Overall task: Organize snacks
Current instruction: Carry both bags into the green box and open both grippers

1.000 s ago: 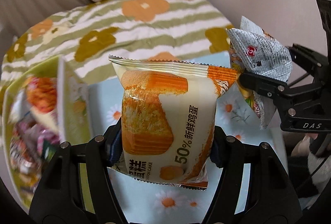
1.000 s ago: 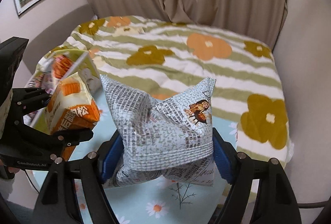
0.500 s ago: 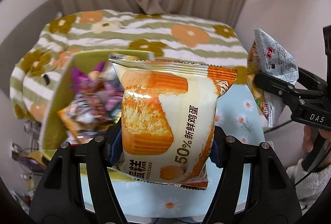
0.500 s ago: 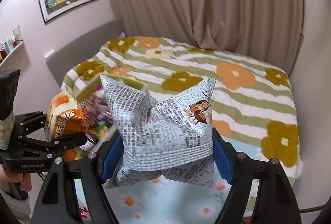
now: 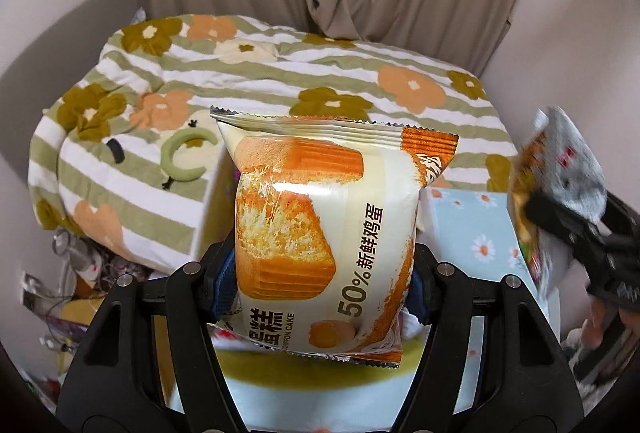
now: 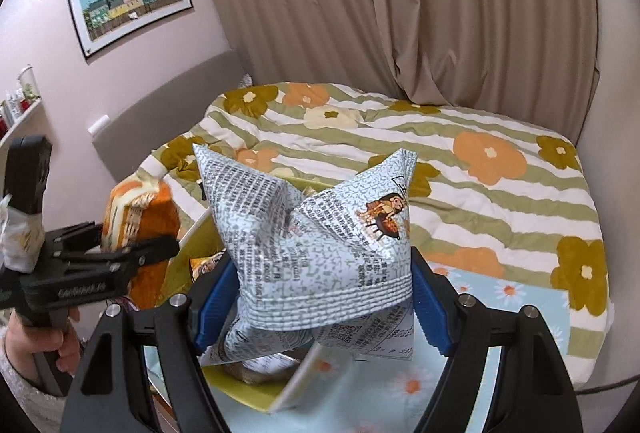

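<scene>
Floral quilt [image 6: 460,169] behind; cake pack [image 5: 324,233] hides box, perhaps yellow-green.

Cream-and-orange cake packet [image 5: 324,241], sealed and puffed, printed with a sponge-cake slice and "50%", held upright above the yellow-green box [image 5: 320,369], crimped top edge uppermost, clamped at its lower sides. Pale grey-white snack pouch [image 6: 316,233], covered in fine black print with a small cartoon figure, sealed, its 2 upper corners pointing up, pinched at its lower sides above that box's open corner [image 6: 256,393]. Box contents mostly hidden.
</scene>
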Tool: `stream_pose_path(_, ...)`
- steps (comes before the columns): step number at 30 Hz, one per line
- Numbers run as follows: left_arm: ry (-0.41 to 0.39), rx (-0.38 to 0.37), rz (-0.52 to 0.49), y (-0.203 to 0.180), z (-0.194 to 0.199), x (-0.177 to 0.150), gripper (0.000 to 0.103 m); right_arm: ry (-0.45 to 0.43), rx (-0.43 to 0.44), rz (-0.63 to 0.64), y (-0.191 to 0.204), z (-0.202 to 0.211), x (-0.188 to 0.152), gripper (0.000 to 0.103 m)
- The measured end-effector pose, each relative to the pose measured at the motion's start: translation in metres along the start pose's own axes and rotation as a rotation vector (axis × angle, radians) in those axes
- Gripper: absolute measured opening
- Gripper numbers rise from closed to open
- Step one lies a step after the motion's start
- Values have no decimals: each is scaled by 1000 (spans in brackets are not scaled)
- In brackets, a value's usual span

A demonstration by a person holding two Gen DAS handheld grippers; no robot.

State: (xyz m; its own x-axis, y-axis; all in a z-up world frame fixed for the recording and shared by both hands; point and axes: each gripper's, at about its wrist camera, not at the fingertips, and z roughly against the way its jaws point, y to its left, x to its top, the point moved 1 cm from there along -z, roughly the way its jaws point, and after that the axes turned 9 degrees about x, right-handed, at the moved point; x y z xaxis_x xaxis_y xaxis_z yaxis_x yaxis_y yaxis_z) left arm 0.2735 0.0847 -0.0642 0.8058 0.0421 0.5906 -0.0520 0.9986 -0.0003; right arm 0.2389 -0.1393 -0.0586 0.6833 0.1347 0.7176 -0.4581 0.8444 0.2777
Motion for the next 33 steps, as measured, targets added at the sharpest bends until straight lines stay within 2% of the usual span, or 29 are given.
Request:
stream_pose_path(4,49,-28,-21,14,-39,16,63,4,-27,-53,14,-20,-2,75)
stream_pose_path(5,63,-31,-21,15,-47,18,67,6,-39,-62,16,-24,-2,75)
stream_pose_path(7,82,-67,-15,17,-60,21,79,17,-58,-82,19,-32,-4,75)
stream_pose_path(8,79,-83,-9,19,-63,21,93,21,-68,-92,20,-35,-6,75)
stream_pose_path(9,76,-91,-9,20,-64,21,103,27,-75,-101,21,-37,-7,75)
stream_pose_path(15,67,-93,-30,22,-57,9,103,61,-110,-126,25,-41,-13,75)
stream_pose_path(19,29,-84,-21,30,-30,-8,103,70,-110,-122,31,-37,-12,75)
stream_pose_path(28,0,-95,0,47,-5,-26,103,76,-104,-124,39,-52,6,78)
stream_pose_path(30,1,-91,-5,49,-4,-31,103,83,-92,-128,38,-63,7,83)
stream_pose_path(33,2,-89,-6,52,-5,-37,103,102,-85,-136,36,-80,3,97)
